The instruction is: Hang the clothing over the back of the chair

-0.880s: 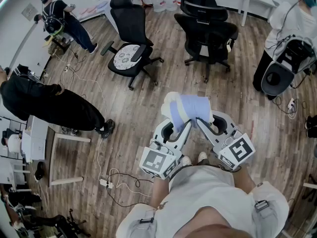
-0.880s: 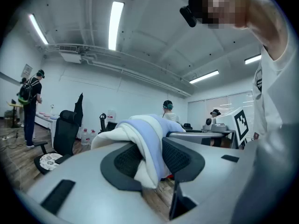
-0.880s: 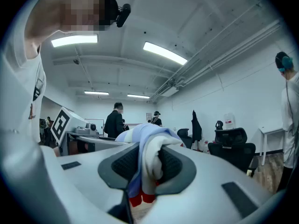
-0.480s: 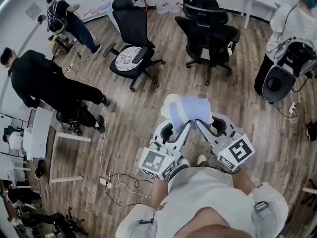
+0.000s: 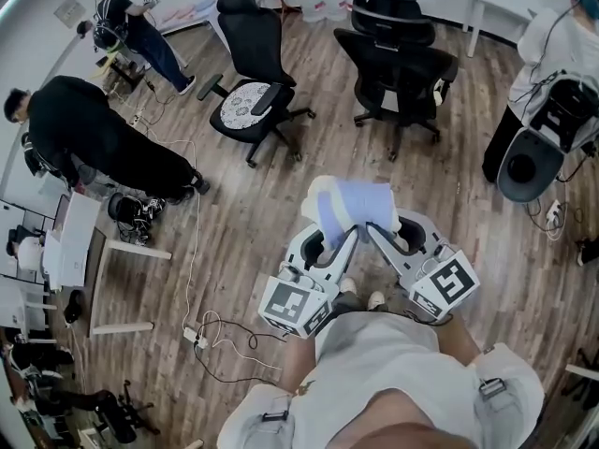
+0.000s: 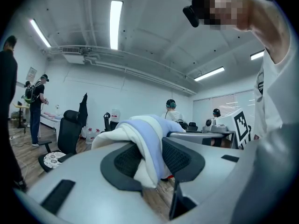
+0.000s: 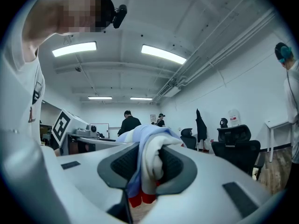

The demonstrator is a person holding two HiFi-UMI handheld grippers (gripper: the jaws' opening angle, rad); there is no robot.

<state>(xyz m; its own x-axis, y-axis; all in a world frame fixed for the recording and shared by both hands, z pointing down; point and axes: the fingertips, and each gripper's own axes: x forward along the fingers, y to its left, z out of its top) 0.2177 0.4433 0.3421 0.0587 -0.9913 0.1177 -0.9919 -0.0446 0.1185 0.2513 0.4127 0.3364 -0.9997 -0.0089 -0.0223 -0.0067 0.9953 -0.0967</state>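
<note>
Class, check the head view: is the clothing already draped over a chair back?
No, the clothing is bunched between the left gripper and right gripper, apart from the chairs.

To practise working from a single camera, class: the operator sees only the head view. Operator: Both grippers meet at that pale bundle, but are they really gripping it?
Observer: The left gripper is: its own view shows the clothing pinched between its fingers.
Operator: And the right one?
Observer: The right gripper pinches the clothing too. White and light blue folds bulge out above its fingers.
Operator: Is anything showing underneath?
Observer: In the right gripper view a red patch shows just below the fingers. I cannot tell whether it belongs to the clothing.
</note>
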